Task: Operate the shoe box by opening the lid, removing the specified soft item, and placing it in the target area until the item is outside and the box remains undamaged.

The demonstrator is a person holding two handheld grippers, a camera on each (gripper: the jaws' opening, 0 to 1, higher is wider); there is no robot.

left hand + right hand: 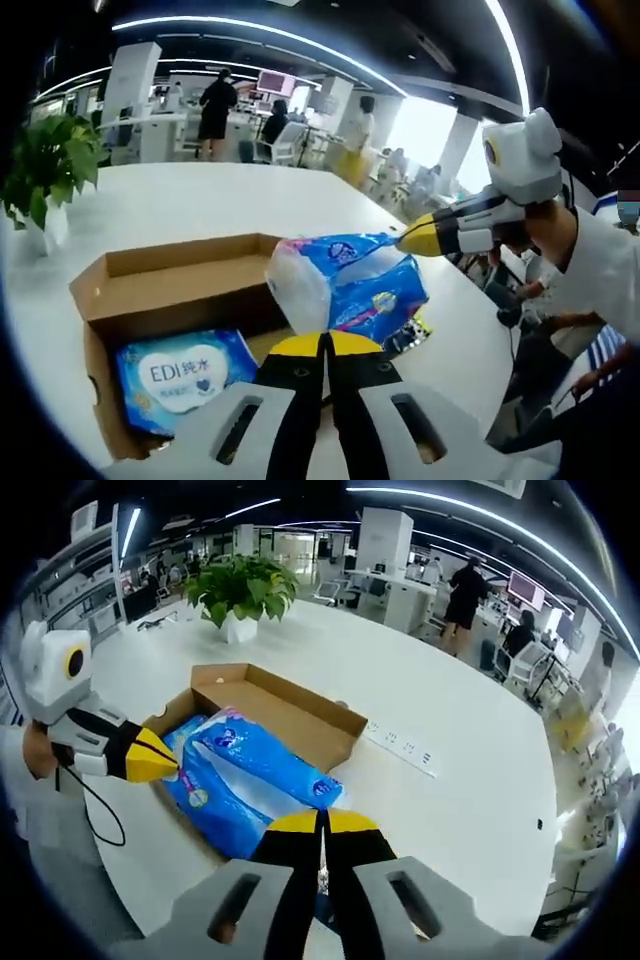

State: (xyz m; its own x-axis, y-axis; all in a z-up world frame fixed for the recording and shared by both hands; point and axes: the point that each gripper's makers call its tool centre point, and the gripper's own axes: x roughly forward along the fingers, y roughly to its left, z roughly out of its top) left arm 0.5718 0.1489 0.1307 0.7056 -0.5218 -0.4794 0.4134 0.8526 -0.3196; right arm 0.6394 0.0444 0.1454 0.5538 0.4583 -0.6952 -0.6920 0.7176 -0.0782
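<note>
Yellow-tipped jaws of the left gripper [322, 345] sit pressed together at the bottom edge of a blue-and-white soft pack [345, 285], apparently pinching its wrapper. From the far side, the right gripper [408, 240] has the pack's other end, jaws together on the plastic. So the pack is up, held between both, hanging over the open shoe box [175, 275]! Lid work looks finished: the box lies open on the white table [470, 740], flaps spread, cardboard looking intact. A second blue packet [180, 378] lies inside the box. What's left, I'd say: carry the pack clear and set it on the table.
</note>
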